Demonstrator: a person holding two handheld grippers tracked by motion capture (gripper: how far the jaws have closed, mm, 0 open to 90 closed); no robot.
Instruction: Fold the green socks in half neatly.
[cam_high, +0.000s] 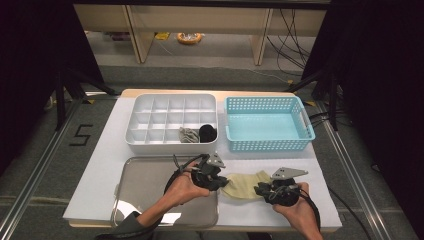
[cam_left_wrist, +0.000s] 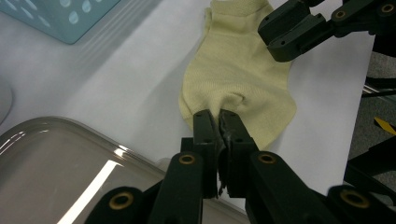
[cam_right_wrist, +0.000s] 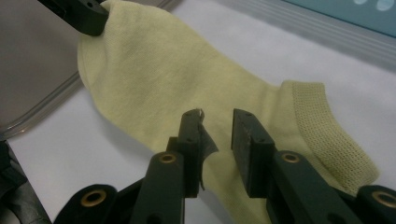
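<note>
My left gripper (cam_left_wrist: 219, 122) is clamped on the toe end of the yellow sock (cam_left_wrist: 238, 70), pinning it flat on the white mat (cam_left_wrist: 116, 88) at three o'clock of the steel tray (cam_left_wrist: 56, 154). My right gripper (cam_right_wrist: 215, 122) hangs parted over the heel, lining up its grab.
</note>
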